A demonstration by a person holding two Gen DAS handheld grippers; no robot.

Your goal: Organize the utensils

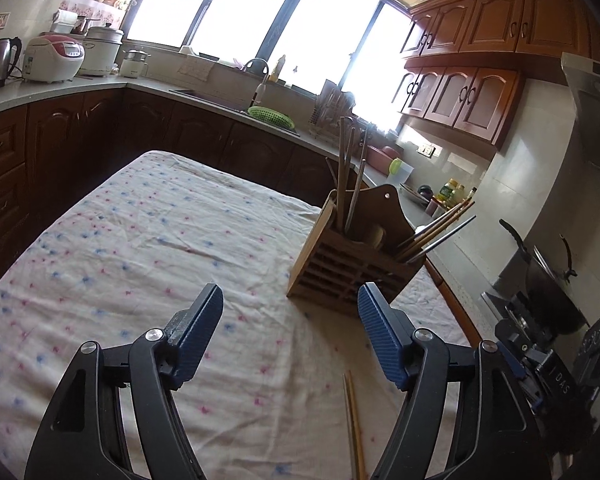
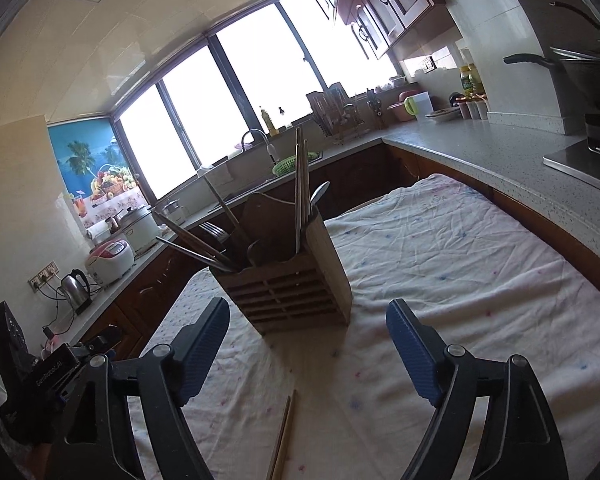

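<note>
both grippers, left gripper (image 1: 290,312) and right gripper (image 2: 308,326), gape wide and empty; only the right view shows a spoon (image 2: 319,194) in the wooden holder (image 2: 296,288).

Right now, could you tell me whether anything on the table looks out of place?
Yes: a pair of wooden chopsticks lies loose on the floral tablecloth, apart from the wooden utensil holder where the other utensils stand, several leaning outward.

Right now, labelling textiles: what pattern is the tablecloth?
White tablecloth with small pink and blue specks; clearest in left wrist view.
</note>
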